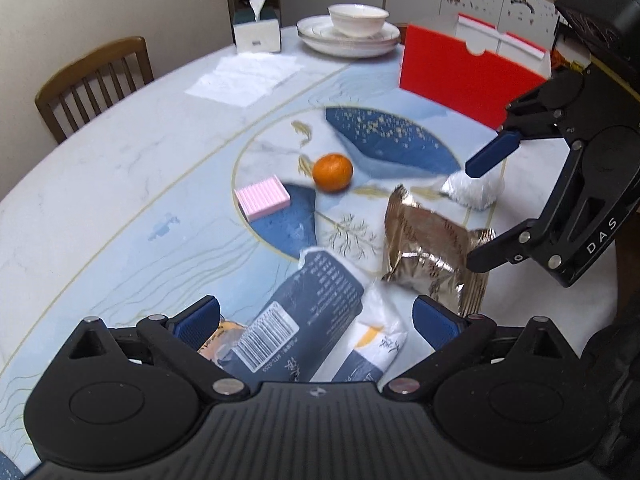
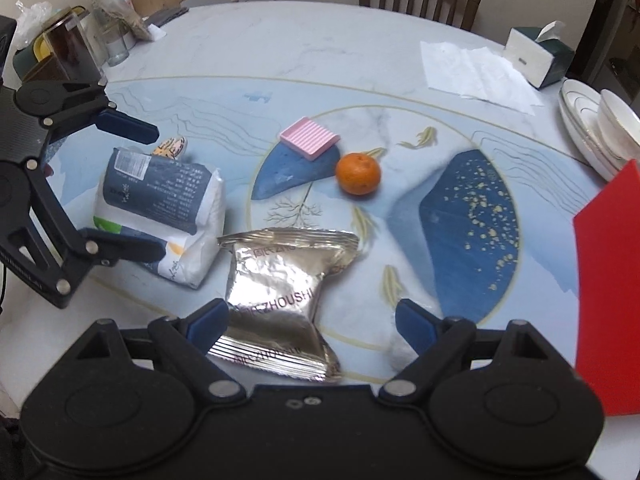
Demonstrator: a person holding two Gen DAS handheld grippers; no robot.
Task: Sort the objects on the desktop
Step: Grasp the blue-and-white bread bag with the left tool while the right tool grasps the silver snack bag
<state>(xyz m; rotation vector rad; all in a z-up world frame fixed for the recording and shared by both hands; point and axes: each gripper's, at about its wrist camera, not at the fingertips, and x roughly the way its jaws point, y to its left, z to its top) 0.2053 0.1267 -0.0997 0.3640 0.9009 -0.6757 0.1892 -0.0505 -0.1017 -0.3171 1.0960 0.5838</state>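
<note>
1. My left claw [image 1: 316,320] stands spread wide with nothing pinched; the dark-blue-and-white packet [image 1: 304,320] lies between its fingers, but the pads are off it. My right claw [image 2: 312,322] is also wide and grips nothing – the silver foil pouch [image 2: 280,292] lies between its fingers, untouched as far as I can see.
2. The tabletop [image 1: 120,168] is round and marbled, with a blue painted medallion at its centre.
3. A red box [image 1: 460,76] stands upright at the far side in the left view, well apart from the packets.
4. The blue-and-white packet sits just beside the foil pouch, nearly touching in the left view.
5. A stack of white plates with a bowl [image 1: 358,20] on top, a tissue box [image 1: 256,34] and a flat sheet of paper [image 1: 244,76] sit near the tabletop's edge.
6. A crumpled white wad [image 1: 472,194] lies under one right-claw finger in the left view.
7. A pink ridged block [image 2: 309,138] and an orange [image 2: 357,174] lie close together at the middle – not touching.
</note>
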